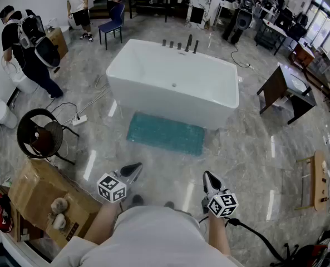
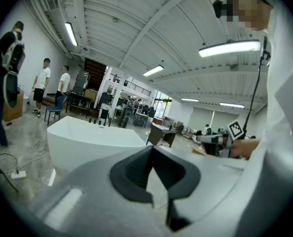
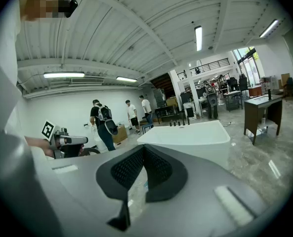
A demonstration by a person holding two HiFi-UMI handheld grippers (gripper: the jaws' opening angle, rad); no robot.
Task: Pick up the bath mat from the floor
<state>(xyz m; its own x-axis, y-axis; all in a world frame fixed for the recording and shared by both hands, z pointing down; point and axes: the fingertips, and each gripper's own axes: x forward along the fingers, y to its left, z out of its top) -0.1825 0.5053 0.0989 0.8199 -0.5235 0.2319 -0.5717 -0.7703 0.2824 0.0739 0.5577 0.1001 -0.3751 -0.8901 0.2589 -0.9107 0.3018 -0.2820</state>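
A teal bath mat (image 1: 166, 133) lies flat on the grey marble floor, against the front of a white bathtub (image 1: 173, 82). My left gripper (image 1: 133, 169) is held close to my body, well short of the mat, jaws shut and empty. My right gripper (image 1: 210, 179) hangs beside it, likewise shut with nothing held. In the left gripper view the shut jaws (image 2: 150, 168) point level toward the bathtub (image 2: 89, 141). The right gripper view shows its shut jaws (image 3: 143, 166) with the tub (image 3: 190, 137) beyond and a sliver of the mat (image 3: 146, 185) between the pads.
A black round chair (image 1: 41, 133) and a cardboard box (image 1: 45, 196) stand at my left. A power strip with cables (image 1: 79, 119) lies left of the tub. A dark desk (image 1: 284, 90) stands at the right. Several people (image 1: 25, 46) stand at the far left.
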